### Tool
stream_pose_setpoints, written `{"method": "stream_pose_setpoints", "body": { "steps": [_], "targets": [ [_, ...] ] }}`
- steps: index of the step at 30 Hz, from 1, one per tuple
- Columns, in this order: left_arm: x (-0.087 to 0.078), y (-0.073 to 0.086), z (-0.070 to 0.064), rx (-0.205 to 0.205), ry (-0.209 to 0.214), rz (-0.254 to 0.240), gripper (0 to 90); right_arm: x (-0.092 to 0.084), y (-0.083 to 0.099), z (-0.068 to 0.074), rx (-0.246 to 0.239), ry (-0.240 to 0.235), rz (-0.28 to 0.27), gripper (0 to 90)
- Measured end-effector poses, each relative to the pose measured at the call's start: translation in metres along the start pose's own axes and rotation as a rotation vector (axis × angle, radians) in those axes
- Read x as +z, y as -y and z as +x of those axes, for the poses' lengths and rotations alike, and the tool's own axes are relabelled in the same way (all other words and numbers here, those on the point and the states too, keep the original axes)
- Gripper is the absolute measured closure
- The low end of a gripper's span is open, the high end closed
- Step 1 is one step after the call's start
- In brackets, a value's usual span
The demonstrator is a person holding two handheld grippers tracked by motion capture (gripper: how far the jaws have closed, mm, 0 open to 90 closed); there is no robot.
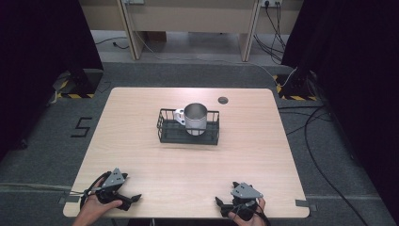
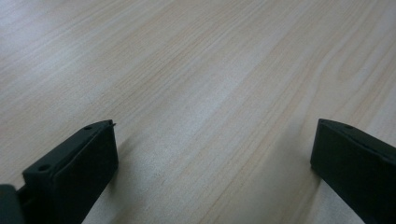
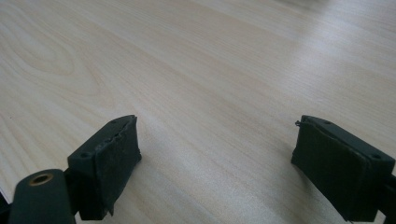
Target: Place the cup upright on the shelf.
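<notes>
Jaws of left gripper and right gripper spread open over bare table at its near edge, nothing between them, metal mug standing in black wire basket mid-table, well beyond both, small dark disc farther right.

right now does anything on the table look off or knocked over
Nothing stands out. The metal mug stands upright inside the black wire basket, which sits square on the table. The left gripper and right gripper rest at the near edge, both open and holding nothing.
</notes>
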State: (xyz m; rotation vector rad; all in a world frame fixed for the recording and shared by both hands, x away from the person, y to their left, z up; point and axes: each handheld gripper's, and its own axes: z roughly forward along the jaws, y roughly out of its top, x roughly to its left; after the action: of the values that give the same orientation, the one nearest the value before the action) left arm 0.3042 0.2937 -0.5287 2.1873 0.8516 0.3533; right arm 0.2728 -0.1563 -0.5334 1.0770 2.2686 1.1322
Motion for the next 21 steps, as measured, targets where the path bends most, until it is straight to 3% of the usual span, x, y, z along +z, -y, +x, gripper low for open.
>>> {"method": "stream_pose_setpoints", "body": {
  "steps": [6, 21],
  "targets": [
    [0.0000, 0.0000, 0.0000, 0.000, 0.000, 0.000, 0.0, -0.0003, 0.0042, 0.0004, 0.001, 0.004, -0.029, 14.0],
    [0.0000, 0.0000, 0.0000, 0.001, 0.001, 0.000, 0.0, -0.0006, 0.0055, -0.0001, -0.003, 0.001, -0.037, 14.0]
  ]
}}
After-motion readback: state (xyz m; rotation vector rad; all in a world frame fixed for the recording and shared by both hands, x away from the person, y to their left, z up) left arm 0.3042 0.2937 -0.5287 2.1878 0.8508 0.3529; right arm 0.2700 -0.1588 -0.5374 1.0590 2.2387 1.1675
